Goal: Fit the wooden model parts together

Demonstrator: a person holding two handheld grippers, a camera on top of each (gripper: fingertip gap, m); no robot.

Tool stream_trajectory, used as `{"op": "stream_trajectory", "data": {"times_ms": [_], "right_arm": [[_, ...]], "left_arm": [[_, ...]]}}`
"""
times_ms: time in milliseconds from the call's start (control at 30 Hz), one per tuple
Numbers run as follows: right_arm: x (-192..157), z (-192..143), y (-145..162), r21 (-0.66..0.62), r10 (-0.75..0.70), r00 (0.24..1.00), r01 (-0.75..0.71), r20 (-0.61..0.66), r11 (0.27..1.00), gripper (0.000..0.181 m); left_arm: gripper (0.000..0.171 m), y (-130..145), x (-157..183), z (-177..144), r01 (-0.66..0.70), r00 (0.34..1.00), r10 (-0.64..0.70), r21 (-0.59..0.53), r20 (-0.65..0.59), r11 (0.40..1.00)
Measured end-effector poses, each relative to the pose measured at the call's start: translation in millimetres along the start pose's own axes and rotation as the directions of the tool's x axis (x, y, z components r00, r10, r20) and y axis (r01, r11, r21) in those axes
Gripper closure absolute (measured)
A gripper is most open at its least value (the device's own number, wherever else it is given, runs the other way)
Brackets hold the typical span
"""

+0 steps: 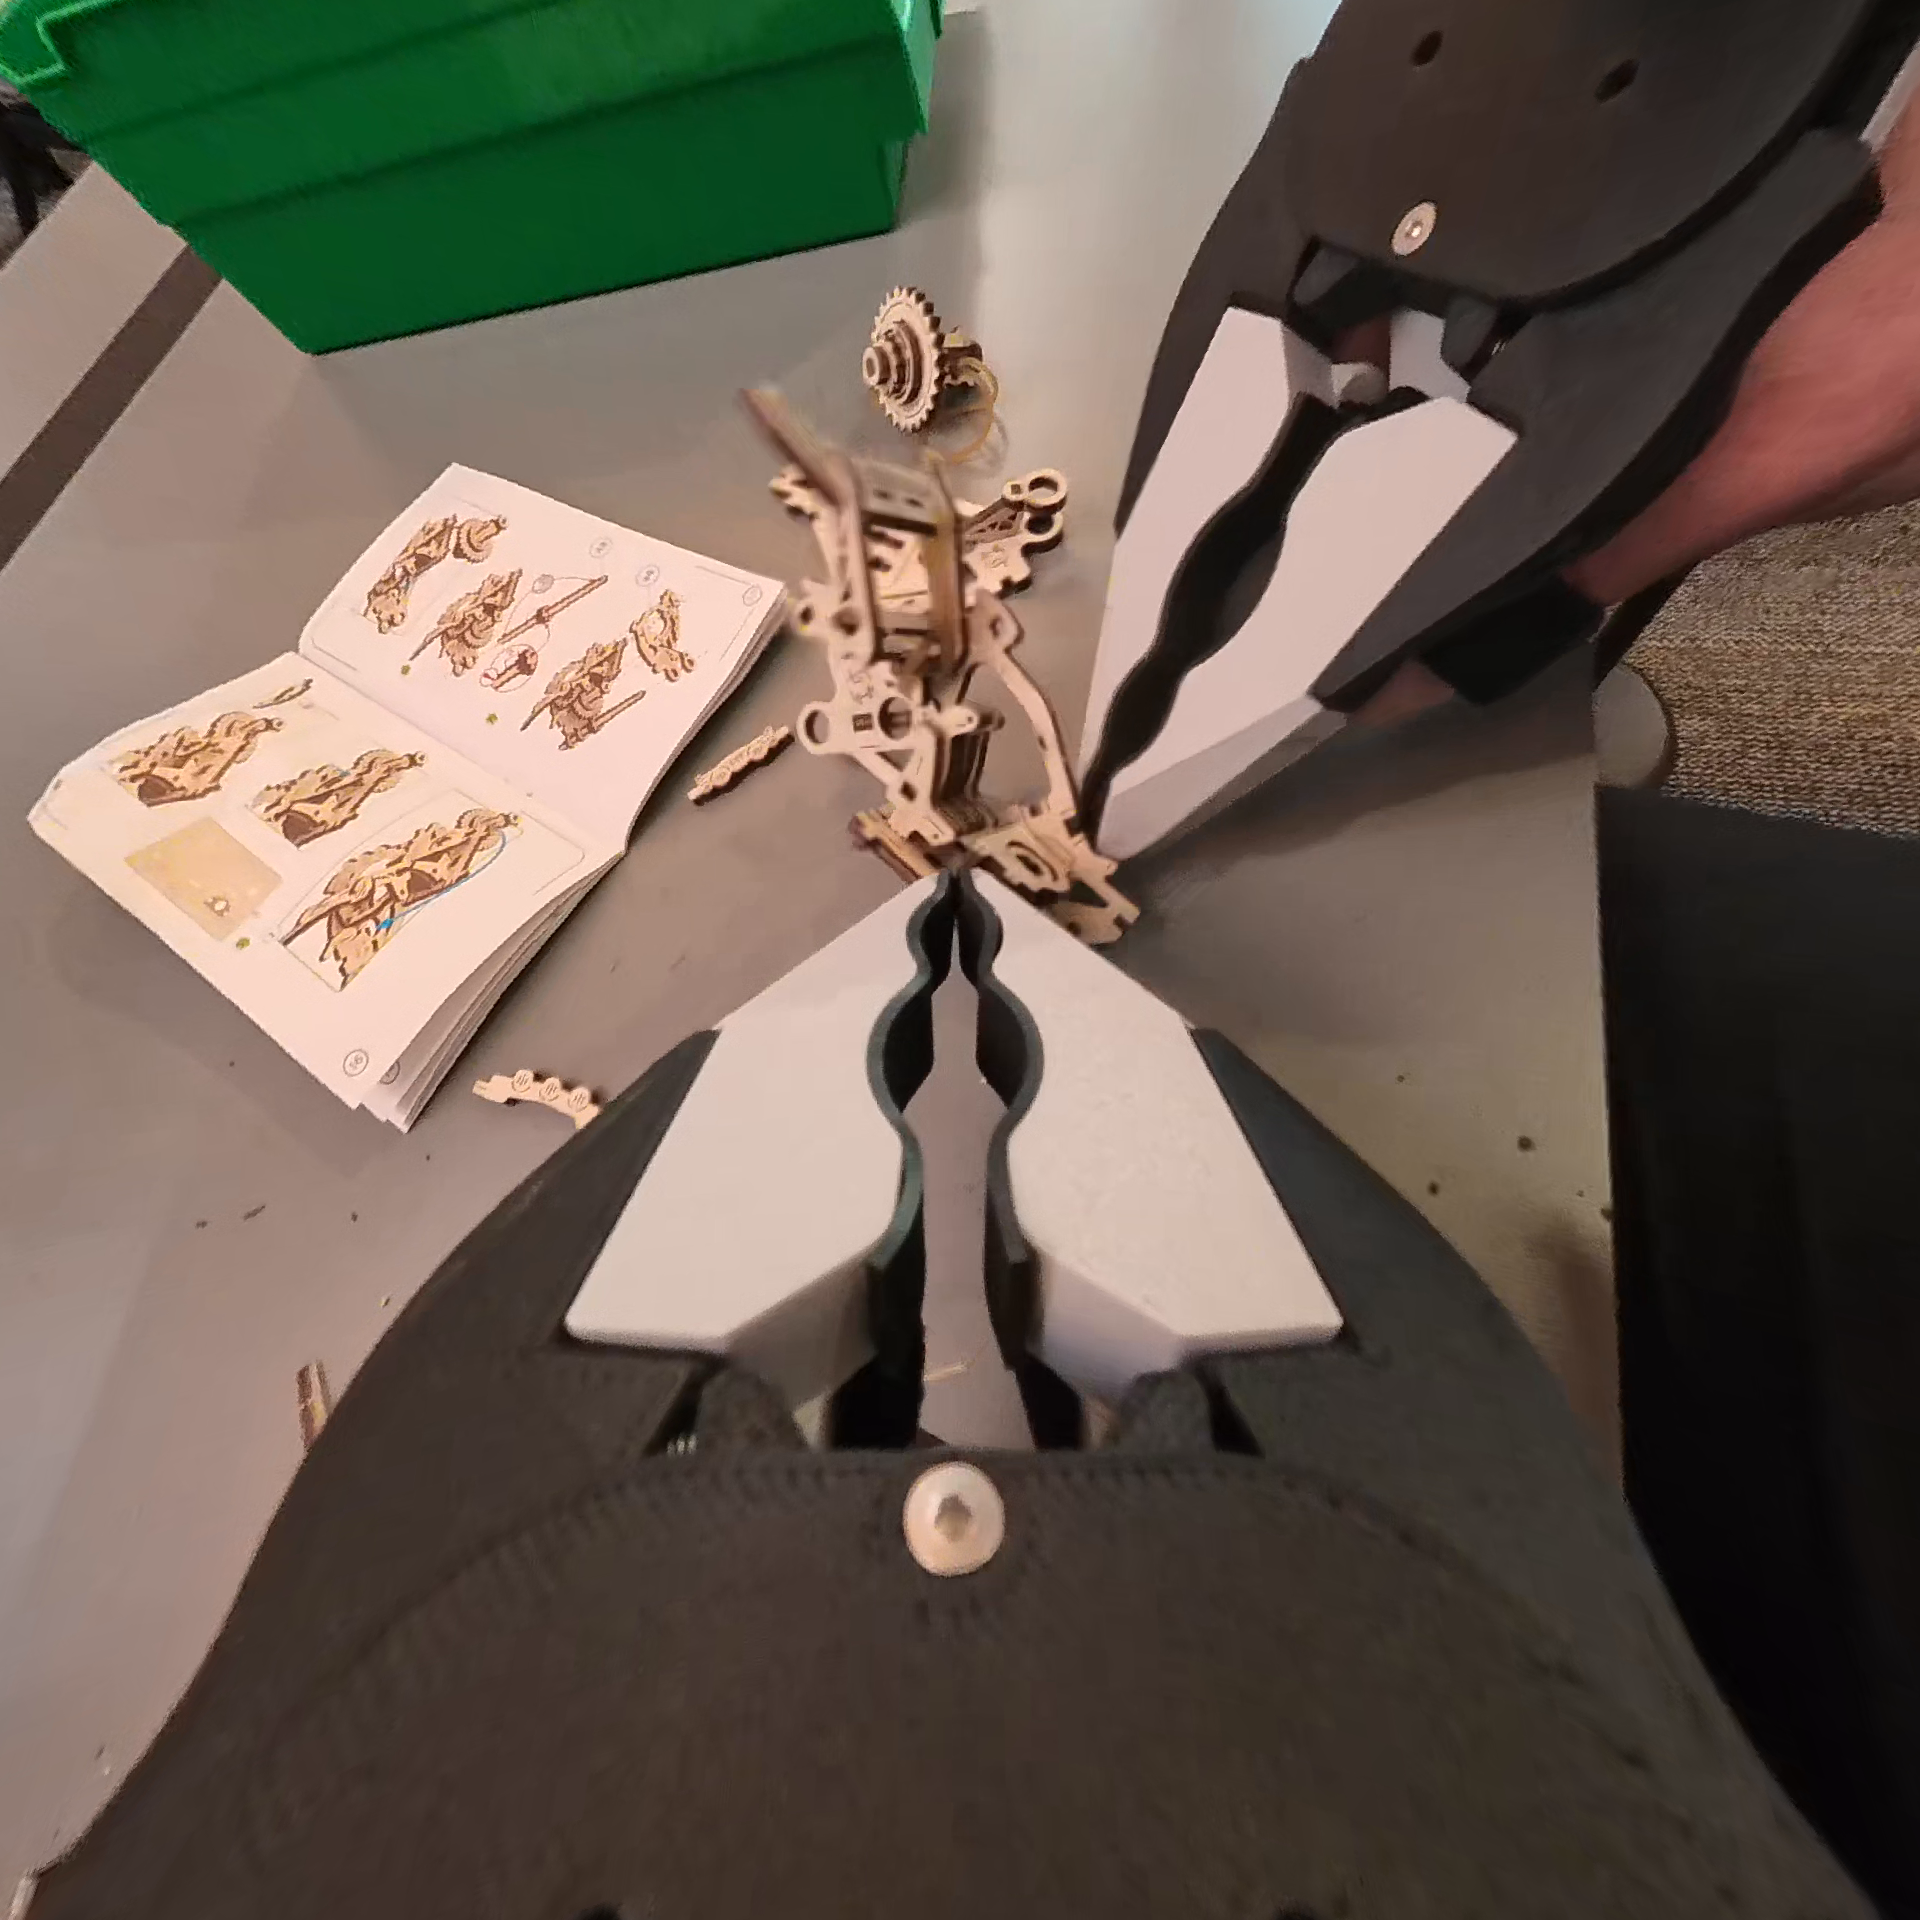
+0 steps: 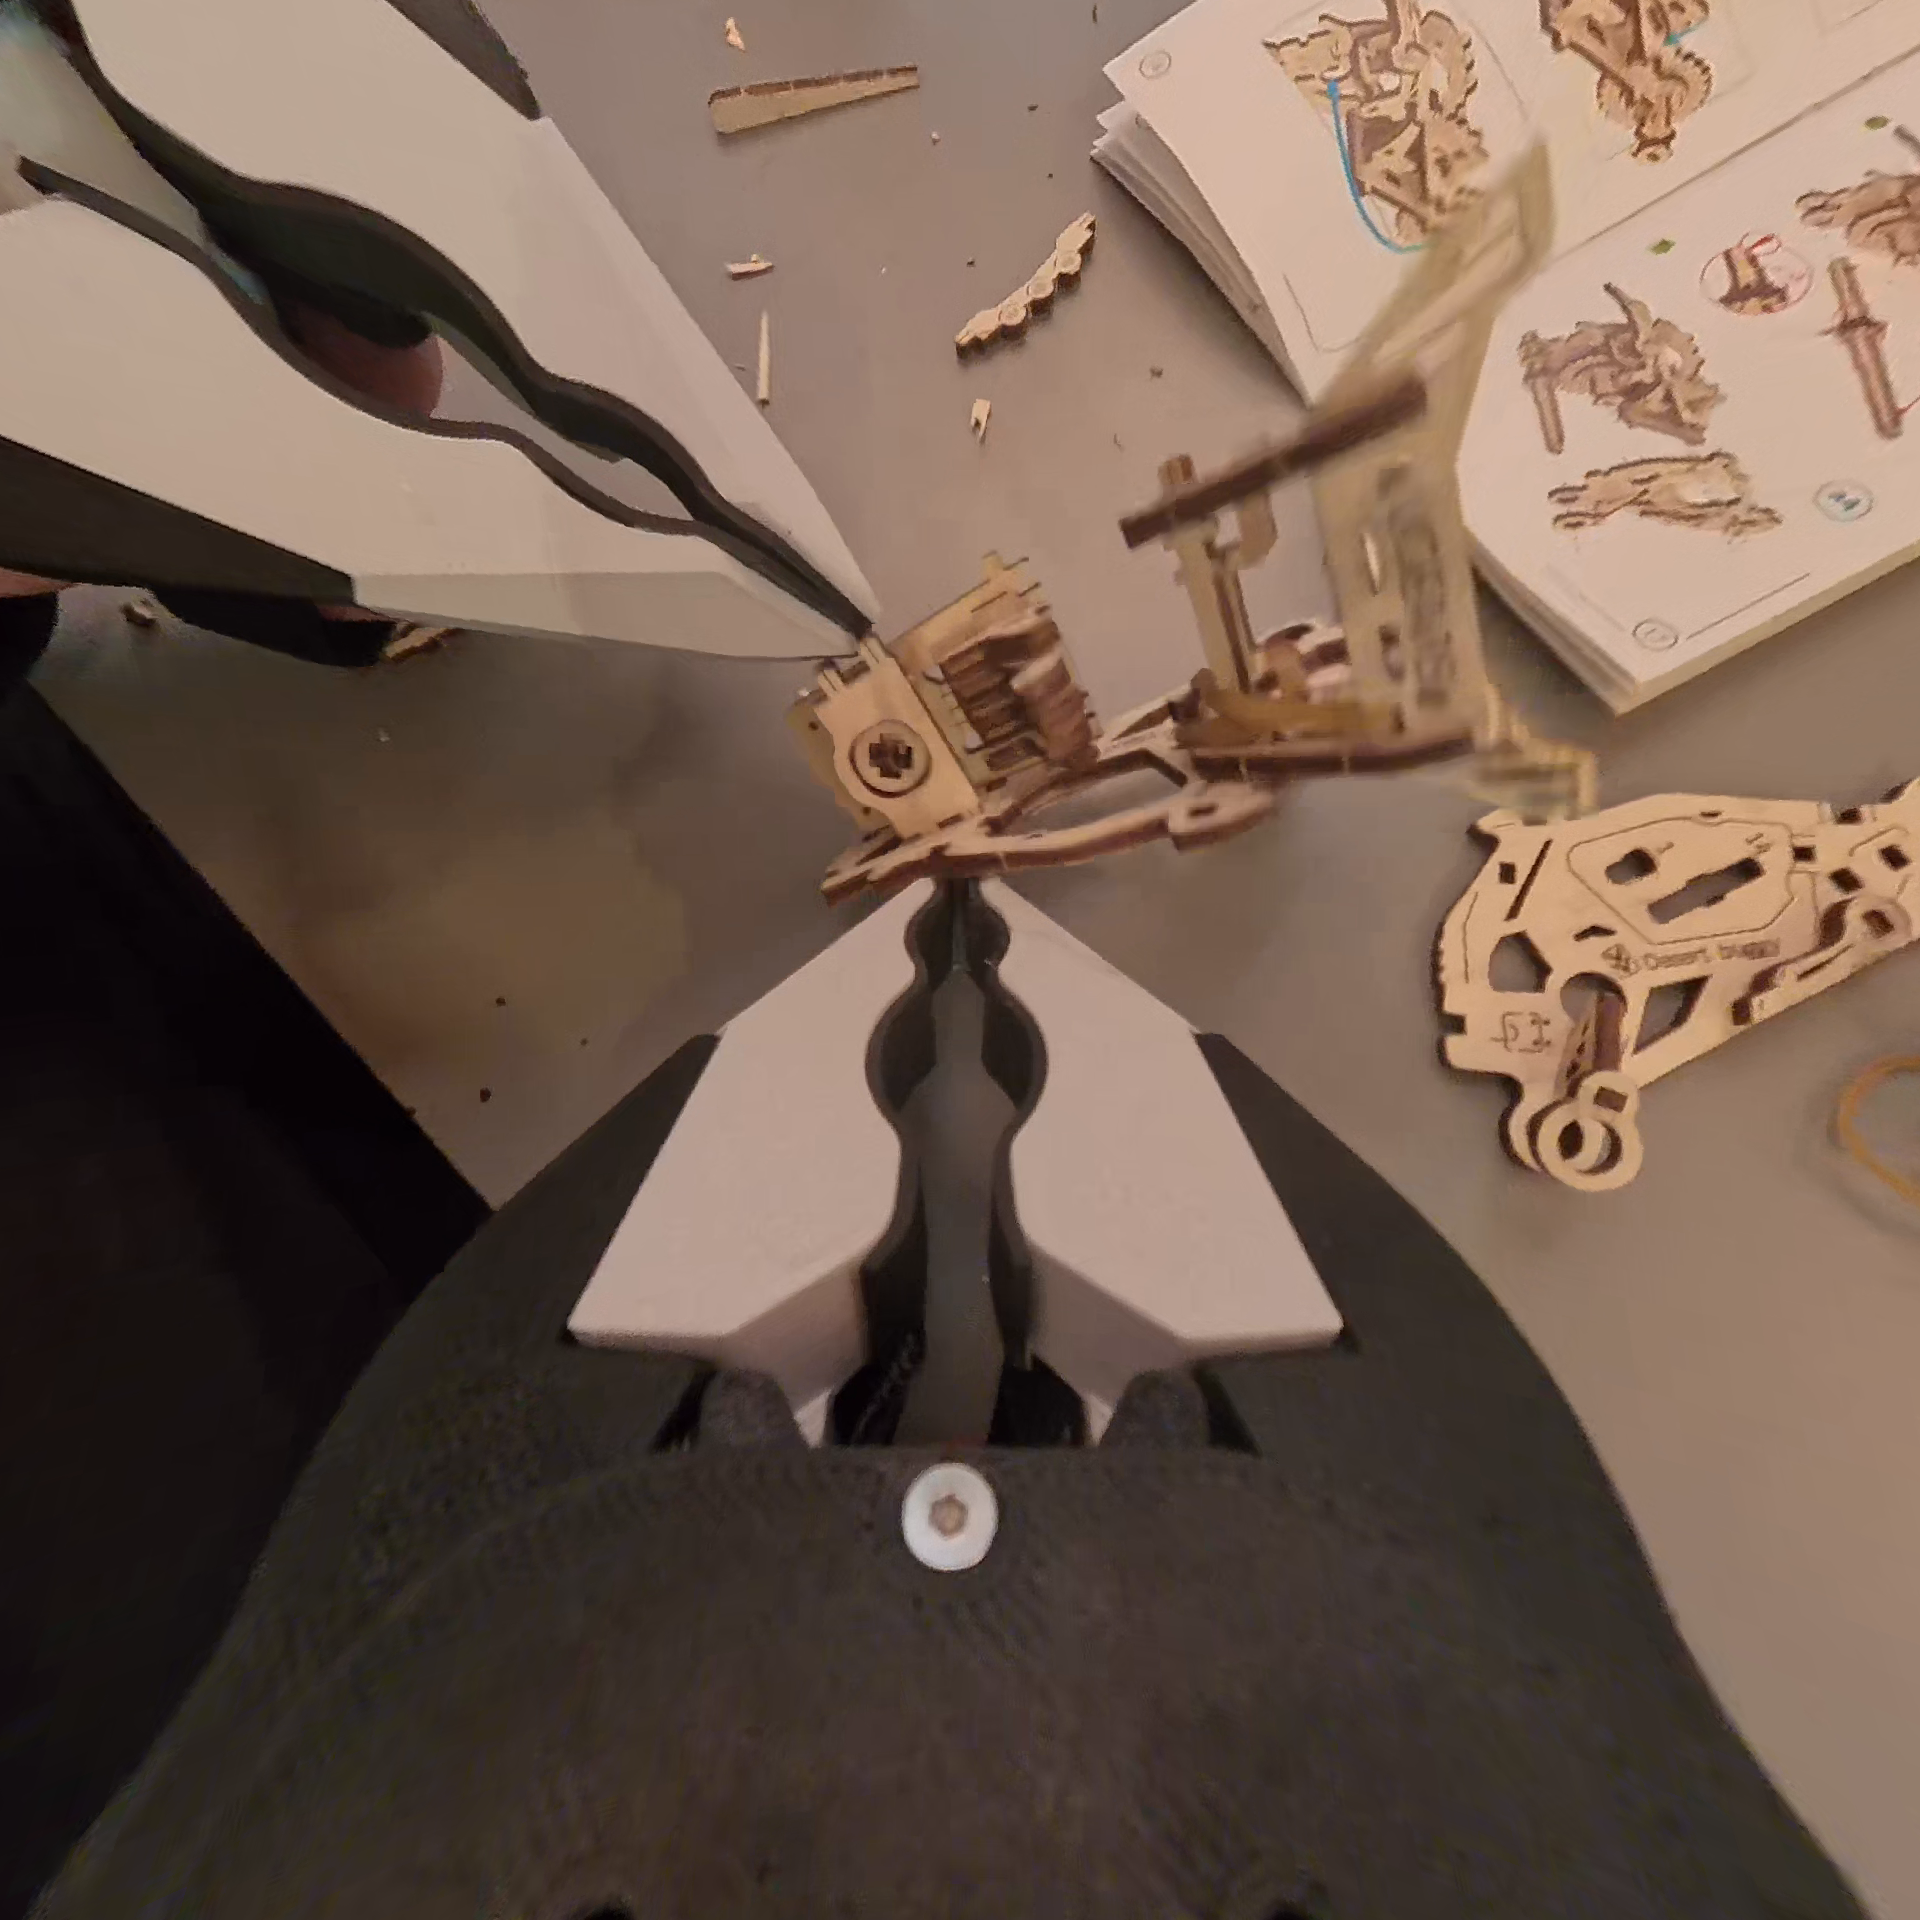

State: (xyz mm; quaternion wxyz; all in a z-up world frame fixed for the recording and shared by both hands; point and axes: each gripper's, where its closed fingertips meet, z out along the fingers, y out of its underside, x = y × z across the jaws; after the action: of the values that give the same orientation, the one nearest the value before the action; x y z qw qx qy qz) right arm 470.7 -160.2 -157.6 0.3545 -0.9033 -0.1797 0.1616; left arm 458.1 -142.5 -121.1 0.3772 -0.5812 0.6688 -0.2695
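A partly built wooden model (image 1: 914,665) of pale laser-cut plywood is held between both grippers above the grey table (image 1: 260,1247). My left gripper (image 1: 956,883) is shut on the model's near end. In the right wrist view it comes in from the upper left (image 2: 862,634) and pinches the gear block. My right gripper (image 2: 961,888) is shut on the edge of the model's (image 2: 997,748) base plate. In the left wrist view it reaches in from the upper right (image 1: 1091,821). The model's far end is blurred.
An open instruction booklet (image 1: 395,748) lies left of the model. A green bin (image 1: 468,135) stands at the back. A gear assembly (image 1: 909,358), a flat side panel (image 2: 1662,935), a rubber band (image 2: 1881,1132) and small wooden offcuts (image 2: 1029,286) lie on the table. Both grippers' tips are roughly 15 cm from the rubber band (image 2: 1881,1132). It is also in sight in the left wrist view (image 1: 959,448).
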Motion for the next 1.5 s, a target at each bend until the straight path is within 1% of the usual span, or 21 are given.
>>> {"op": "stream_trajectory", "data": {"times_ms": [200, 300, 367, 433, 500, 533, 600, 667, 767, 933, 1000, 1067, 1167, 1267, 1500], "right_arm": [[-2, -13, 10, -0.031, 0.014, 0.999, -0.013, 0.037, 0.999, 0.18], [-4, -26, 5, 0.018, -0.017, 0.999, 0.016, 0.03, 1.0, 0.181], [-6, -34, -3, 0.076, -0.052, 0.999, 0.051, 0.015, 0.996, 0.181], [-6, -38, -8, 0.104, -0.076, 0.997, 0.078, -0.024, 0.992, 0.18], [-9, -40, -15, 0.143, -0.119, 0.991, 0.128, -0.066, 0.981, 0.174], [-10, -41, -18, 0.158, -0.144, 0.985, 0.157, -0.09, 0.975, 0.175], [-11, -41, -22, 0.159, -0.194, 0.971, 0.215, -0.141, 0.964, 0.172], [-10, -40, -26, 0.152, -0.215, 0.96, 0.243, -0.179, 0.958, 0.177], [-5, -33, -25, 0.125, -0.204, 0.958, 0.232, -0.201, 0.965, 0.175], [-5, -30, -26, 0.116, -0.191, 0.965, 0.213, -0.178, 0.97, 0.175], [-8, -29, -25, 0.117, -0.178, 0.973, 0.195, -0.145, 0.974, 0.173], [-7, -29, -25, 0.118, -0.17, 0.975, 0.187, -0.142, 0.975, 0.174], [-7, -28, -25, 0.101, -0.161, 0.979, 0.174, -0.123, 0.979, 0.175], [-7, -27, -24, 0.088, -0.164, 0.98, 0.174, -0.112, 0.981, 0.174], [-7, -24, -27, 0.097, -0.155, 0.981, 0.166, -0.116, 0.981, 0.173]], "left_arm": [[0.171, -4, 1, 1, -0.015, 1.0, 0.015, -0.008, -0.002, 1.0], [0.171, -7, 7, 0, -0.023, 0.999, 0.023, 0.004, -0.027, 1.0], [0.171, -8, 12, 1, -0.032, 0.999, 0.032, 0.007, -0.041, 0.999], [0.171, -6, 12, 3, -0.016, 0.999, 0.016, 0.001, -0.05, 1.0], [0.171, -5, 10, 4, 0.031, 0.997, -0.03, 0.007, -0.065, 0.999], [0.171, -5, 9, 4, 0.046, 0.996, -0.045, 0.014, -0.072, 0.999], [0.171, -5, 8, 4, 0.068, 0.994, -0.066, 0.022, -0.087, 0.997], [0.171, -4, 10, 6, 0.079, 0.991, -0.077, 0.02, -0.107, 0.997], [0.17, -1, 11, 9, 0.089, 0.989, -0.087, 0.011, -0.121, 0.996], [0.171, 4, 12, 11, 0.148, 0.974, -0.145, 0.006, -0.176, 0.989], [0.171, 2, 11, 11, 0.167, 0.968, -0.161, 0.015, -0.192, 0.986], [0.171, 2, 12, 12, 0.18, 0.96, -0.174, 0.01, -0.218, 0.984], [0.171, 3, 13, 15, 0.184, 0.952, -0.181, -0.014, -0.248, 0.983], [0.171, 3, 13, 18, 0.219, 0.931, -0.22, -0.035, -0.29, 0.975], [0.171, 4, 11, 21, 0.266, 0.897, -0.273, -0.07, -0.348, 0.962]]}}
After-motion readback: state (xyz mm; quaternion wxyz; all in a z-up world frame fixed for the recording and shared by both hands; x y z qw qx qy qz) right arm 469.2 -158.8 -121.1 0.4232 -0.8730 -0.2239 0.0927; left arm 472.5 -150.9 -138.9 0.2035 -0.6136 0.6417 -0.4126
